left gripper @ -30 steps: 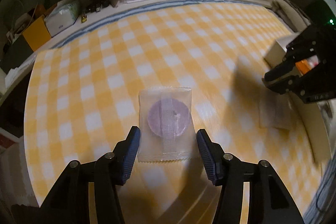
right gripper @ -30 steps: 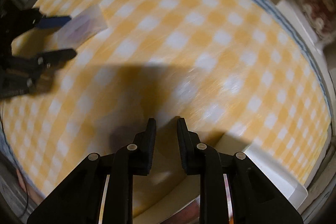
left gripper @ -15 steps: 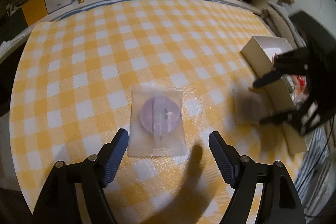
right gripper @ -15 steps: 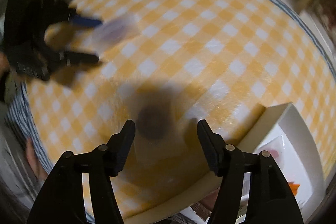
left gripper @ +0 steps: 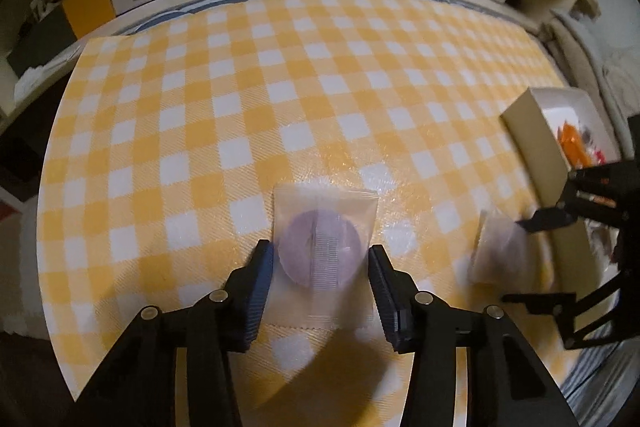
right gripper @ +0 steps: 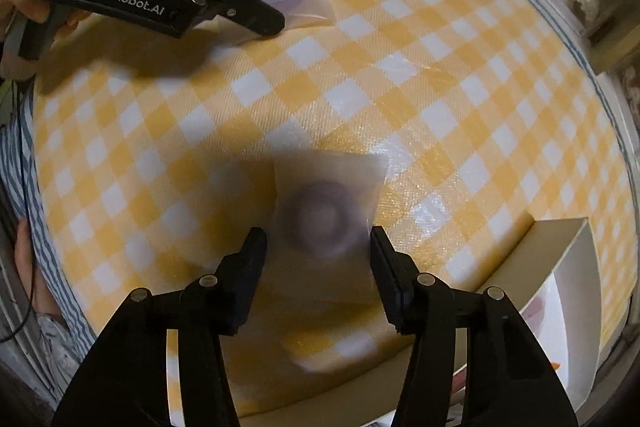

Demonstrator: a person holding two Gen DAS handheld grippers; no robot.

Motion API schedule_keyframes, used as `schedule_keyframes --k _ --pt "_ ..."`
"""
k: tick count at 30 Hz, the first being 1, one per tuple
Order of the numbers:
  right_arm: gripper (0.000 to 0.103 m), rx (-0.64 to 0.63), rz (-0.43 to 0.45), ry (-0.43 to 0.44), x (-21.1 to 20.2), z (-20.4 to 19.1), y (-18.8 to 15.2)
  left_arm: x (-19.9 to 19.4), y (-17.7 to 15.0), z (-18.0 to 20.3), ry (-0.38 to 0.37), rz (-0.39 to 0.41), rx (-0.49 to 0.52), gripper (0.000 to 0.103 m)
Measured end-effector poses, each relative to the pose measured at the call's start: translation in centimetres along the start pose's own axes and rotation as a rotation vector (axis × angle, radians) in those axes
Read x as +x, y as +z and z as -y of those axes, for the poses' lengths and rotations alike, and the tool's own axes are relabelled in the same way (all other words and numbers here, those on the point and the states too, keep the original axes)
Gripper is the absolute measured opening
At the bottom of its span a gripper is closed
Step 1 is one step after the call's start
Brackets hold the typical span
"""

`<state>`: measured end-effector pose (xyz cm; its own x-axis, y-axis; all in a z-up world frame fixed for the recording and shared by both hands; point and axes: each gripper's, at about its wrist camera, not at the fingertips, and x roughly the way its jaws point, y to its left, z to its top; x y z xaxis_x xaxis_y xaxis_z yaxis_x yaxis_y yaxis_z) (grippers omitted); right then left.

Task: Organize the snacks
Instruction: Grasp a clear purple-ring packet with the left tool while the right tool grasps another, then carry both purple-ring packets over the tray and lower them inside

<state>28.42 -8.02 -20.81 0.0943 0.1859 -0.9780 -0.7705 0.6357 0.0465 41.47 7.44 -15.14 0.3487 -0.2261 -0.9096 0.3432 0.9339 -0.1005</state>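
Since half a second ago both grippers' jaws have been closing, each now straddling a flat snack packet point(left gripper: 325, 251) without pinching. Squeeze evenly at 3 and 9 o'clock. Only the right wrist view shows the second packet point(right gripper: 326, 217) sharply; the box point(left gripper: 536, 143) sits at 3 o'clock on the tabletop point(left gripper: 240, 99).

Dim, warm overhead lighting. Glare patches on the checked tablecloth point(left gripper: 304, 75) just beyond the snack packet point(right gripper: 328, 215), itself smeared by motion blur. Broad soft shadows nearer than that packet. Strong fisheye bending and dark vignetting toward the tablecloth edges.
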Motion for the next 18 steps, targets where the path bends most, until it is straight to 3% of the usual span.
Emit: schedule_keyframes --k 4,18 --pt "0.051 0.051 0.041 -0.009 -0.1 -0.6 0.7 -1.1 -0.6 0.2 -0.008 0.049 -0.033 0.046" --pt "0.050 0.318 0.344 -0.055 -9.3 2.3 -0.4 -11.6 -3.4 3.3 -0.070 0.284 -0.094 0.046"
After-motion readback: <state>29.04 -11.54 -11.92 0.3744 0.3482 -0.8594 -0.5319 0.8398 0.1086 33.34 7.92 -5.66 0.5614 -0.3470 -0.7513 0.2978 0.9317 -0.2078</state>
